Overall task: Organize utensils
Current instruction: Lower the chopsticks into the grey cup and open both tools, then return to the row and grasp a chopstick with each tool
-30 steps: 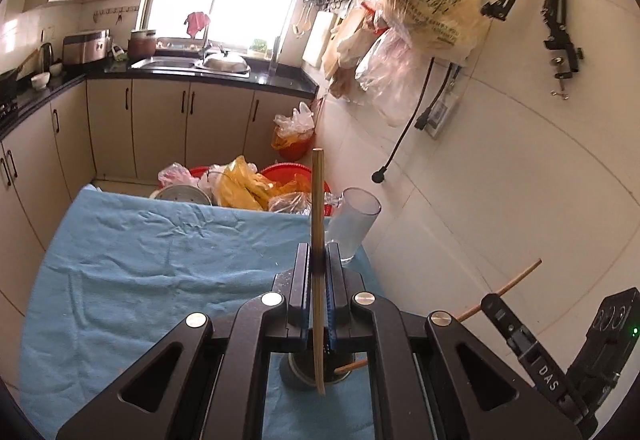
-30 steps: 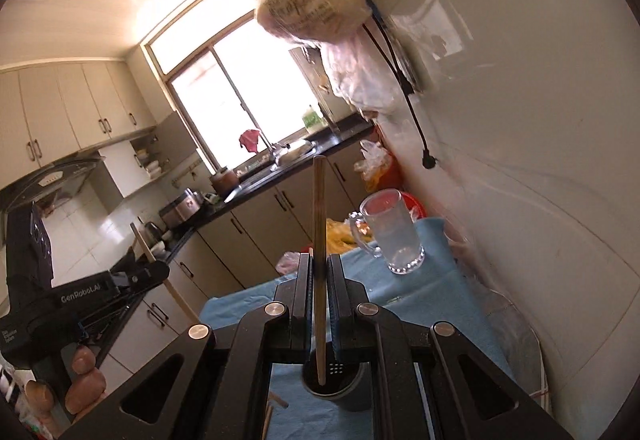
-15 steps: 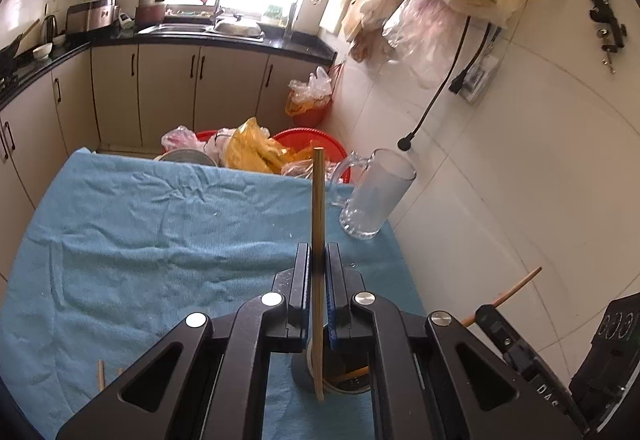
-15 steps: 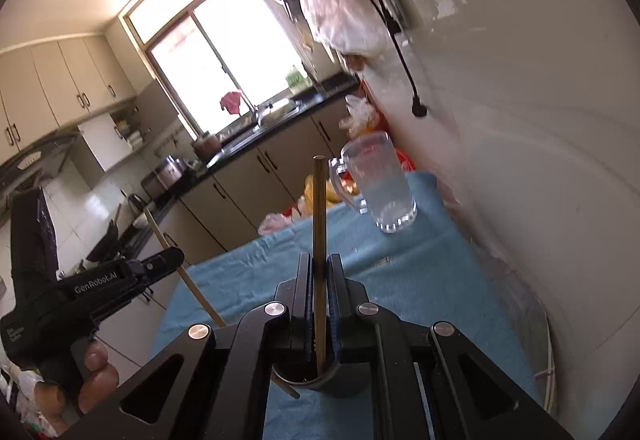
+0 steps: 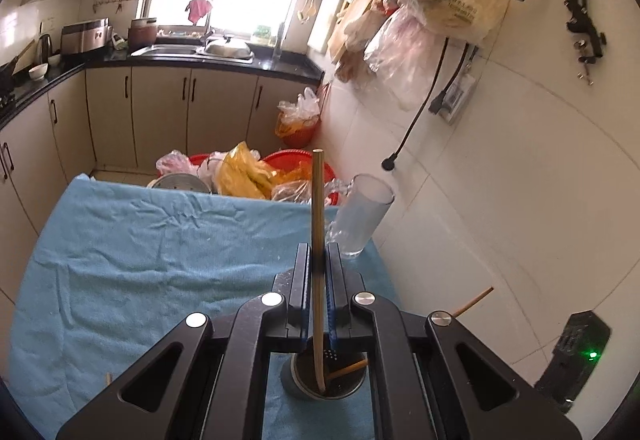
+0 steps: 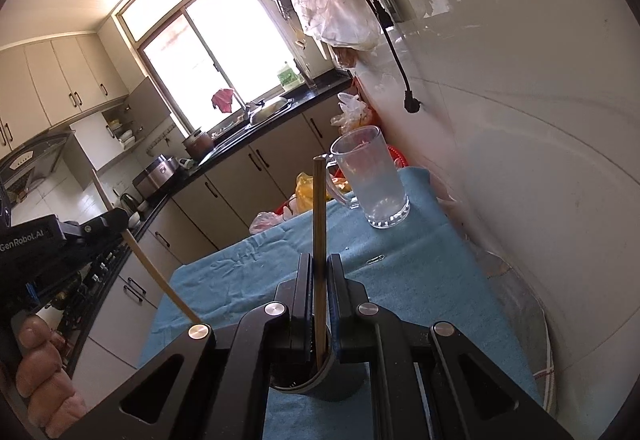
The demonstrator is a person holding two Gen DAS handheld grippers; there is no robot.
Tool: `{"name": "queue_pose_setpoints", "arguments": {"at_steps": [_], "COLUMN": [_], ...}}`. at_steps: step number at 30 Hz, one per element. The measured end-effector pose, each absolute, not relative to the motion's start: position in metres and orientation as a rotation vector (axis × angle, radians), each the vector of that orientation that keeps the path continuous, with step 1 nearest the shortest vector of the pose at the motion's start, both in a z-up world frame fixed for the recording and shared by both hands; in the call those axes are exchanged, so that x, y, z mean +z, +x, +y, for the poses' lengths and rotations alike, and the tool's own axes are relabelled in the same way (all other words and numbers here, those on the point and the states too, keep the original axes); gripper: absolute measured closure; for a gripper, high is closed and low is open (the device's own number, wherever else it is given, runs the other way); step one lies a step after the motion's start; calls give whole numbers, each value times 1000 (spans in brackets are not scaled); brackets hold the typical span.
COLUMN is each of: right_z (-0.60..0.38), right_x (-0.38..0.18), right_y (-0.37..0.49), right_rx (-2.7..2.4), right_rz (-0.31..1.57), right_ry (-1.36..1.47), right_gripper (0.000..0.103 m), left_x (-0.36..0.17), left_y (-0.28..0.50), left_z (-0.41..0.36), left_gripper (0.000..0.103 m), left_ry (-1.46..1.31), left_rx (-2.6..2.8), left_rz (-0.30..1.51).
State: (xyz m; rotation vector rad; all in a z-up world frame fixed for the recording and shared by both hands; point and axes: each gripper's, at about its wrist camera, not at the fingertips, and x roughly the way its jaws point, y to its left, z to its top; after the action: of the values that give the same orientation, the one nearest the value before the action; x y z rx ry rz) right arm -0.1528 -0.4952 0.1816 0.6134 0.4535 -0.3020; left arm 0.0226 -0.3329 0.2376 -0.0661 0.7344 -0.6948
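Observation:
My left gripper (image 5: 318, 256) is shut on a wooden chopstick (image 5: 317, 208) held upright. Its lower tip stands inside a dark round utensil holder (image 5: 298, 386) on the blue cloth, right under the jaws. My right gripper (image 6: 319, 264) is shut on a second chopstick (image 6: 319, 212), whose lower end also dips into the holder (image 6: 340, 388). In the left wrist view that second chopstick (image 5: 474, 299) slants in from the right. In the right wrist view the left gripper (image 6: 116, 220) comes in from the left with its chopstick (image 6: 160, 280) slanting down, and a hand (image 6: 40, 368) grips its handle.
A glass mug (image 5: 362, 214) (image 6: 374, 180) stands at the far right of the blue cloth (image 5: 140, 260), close to the white wall. A loose stick end (image 5: 107, 379) lies at the cloth's near left. A paper clip (image 6: 374, 259) lies on the cloth. Red basins with bags (image 5: 288, 176) sit beyond the table.
Both grippers have sunk toward the holder with their chopsticks, the right one first. The chopstick tips now reach into the holder. Both grips stayed shut.

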Motion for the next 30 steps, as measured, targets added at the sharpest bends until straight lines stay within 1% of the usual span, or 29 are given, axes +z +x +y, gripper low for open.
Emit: {"name": "queue_pose_setpoints", "arguments": {"at_steps": [8, 14, 15, 16, 17, 19, 24, 25, 26, 28, 30], "right_z": [-496, -497, -497, -497, -497, -495, -493, -492, -490, -483, -475], "right_x": [170, 170, 172, 173, 176, 179, 188, 189, 190, 192, 190], "right_y": [-148, -146, -147, -148, -150, -154, -173, -179, -185, -196, -205], "right_rx": [-303, -297, -296, -297, -296, -304, -317, -320, -321, -323, -309], "right_rz": [487, 483, 474, 471, 464, 454, 415, 406, 397, 384, 384], "right_ry": [625, 631, 629, 626, 620, 616, 622, 627, 628, 621, 623], "right_gripper": [96, 94, 94, 92, 88, 84, 83, 82, 78, 73, 72], "left_x": [203, 193, 192, 192, 192, 195, 204, 206, 208, 212, 213], "left_y": [33, 38, 38, 38, 38, 36, 27, 25, 22, 14, 6], "left_z": [-339, -339, -339, -339, -338, -334, -323, -320, -315, -301, -287], "left_gripper": [97, 96, 94, 88, 77, 67, 66, 64, 62, 62, 59], "left_ry": [-45, -36, -35, -37, -38, -47, -59, -63, -66, -80, -77], "left_rx": [-672, -664, -666, -667, -666, -664, -677, -679, -675, -675, -671], "left_rz": [812, 834, 836, 839, 840, 827, 812, 810, 806, 796, 784]}}
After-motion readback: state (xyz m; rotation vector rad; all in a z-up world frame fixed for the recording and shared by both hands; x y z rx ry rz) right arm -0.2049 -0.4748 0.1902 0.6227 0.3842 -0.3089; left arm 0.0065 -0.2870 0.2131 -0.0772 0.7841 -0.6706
